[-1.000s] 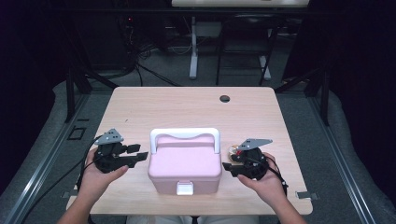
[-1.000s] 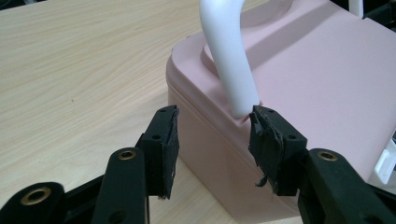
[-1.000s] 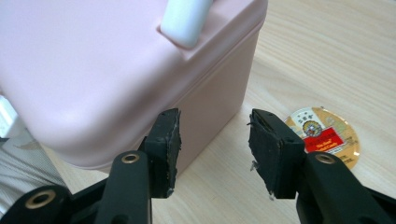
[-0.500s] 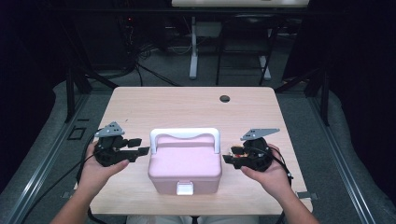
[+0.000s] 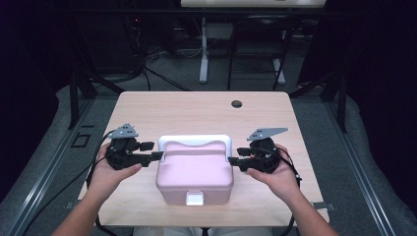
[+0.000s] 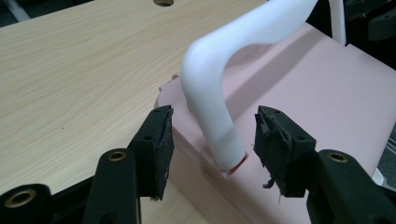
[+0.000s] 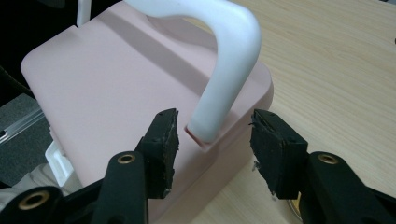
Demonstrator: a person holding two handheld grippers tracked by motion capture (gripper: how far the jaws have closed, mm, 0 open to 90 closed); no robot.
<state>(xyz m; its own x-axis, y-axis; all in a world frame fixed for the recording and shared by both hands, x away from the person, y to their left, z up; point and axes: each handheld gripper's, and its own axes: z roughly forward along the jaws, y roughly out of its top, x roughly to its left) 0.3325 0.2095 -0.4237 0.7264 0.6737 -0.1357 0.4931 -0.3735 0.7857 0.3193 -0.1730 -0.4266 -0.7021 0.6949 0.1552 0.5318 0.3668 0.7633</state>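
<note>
Standing near the front edge of one pale wooden table [image 5: 196, 108], between two hand-held grippers, is a single pink lidded box [image 5: 194, 172] with one white carrying handle [image 5: 194, 139] raised along its far side and one white front latch [image 5: 193, 199]. The left gripper [image 5: 156, 156] points at the box's left side and the right gripper [image 5: 234, 161] at its right side, each held in one of the person's two hands. In the left gripper view the jaws straddle the foot of the handle where it enters the lid; both pads stand clear of it, so this gripper is open, and its jaws have just been opening with the handle's foot between them. In the right gripper view the other foot of the handle likewise sits between parted pads with a gap on each side, so this gripper is also open and holds nothing. The handle's upper span is cut off by the top edge in both gripper views. The high view crops the forearms at its bottom edge. One dark round hole [image 5: 236, 104] marks the tabletop near its far edge. The room behind the table lies in shadow; its stands and cables are hard to make out.
</note>
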